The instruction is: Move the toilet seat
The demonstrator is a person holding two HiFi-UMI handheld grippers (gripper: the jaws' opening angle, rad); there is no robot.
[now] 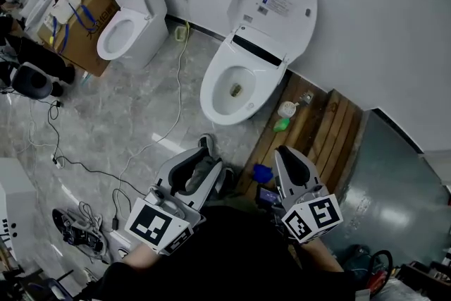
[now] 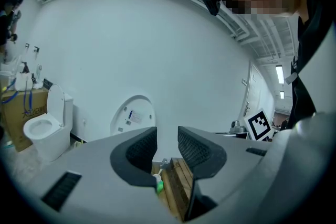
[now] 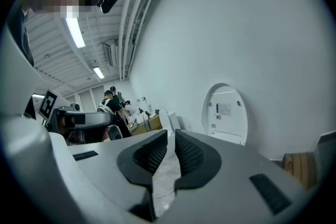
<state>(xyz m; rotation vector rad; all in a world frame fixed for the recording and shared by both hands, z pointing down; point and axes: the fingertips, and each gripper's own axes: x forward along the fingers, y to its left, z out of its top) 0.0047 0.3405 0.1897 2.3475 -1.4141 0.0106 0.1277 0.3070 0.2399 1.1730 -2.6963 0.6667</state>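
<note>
Grey floor (image 1: 127, 123) below; left tongs (image 2: 167, 140) stand partly apart, empty; right tongs (image 3: 171, 140) are clenched on nothing; toilet (image 1: 211, 101) stands ahead.

We look steeply down from head height, with the toilet (image 1: 236, 84) at twelve o'clock, well apart. Both gripper views look nearly level toward the wall from low down. They share its raised lid (image 2: 133, 115) (image 3: 226, 113), at eight o'clock left and four o'clock right.
</note>
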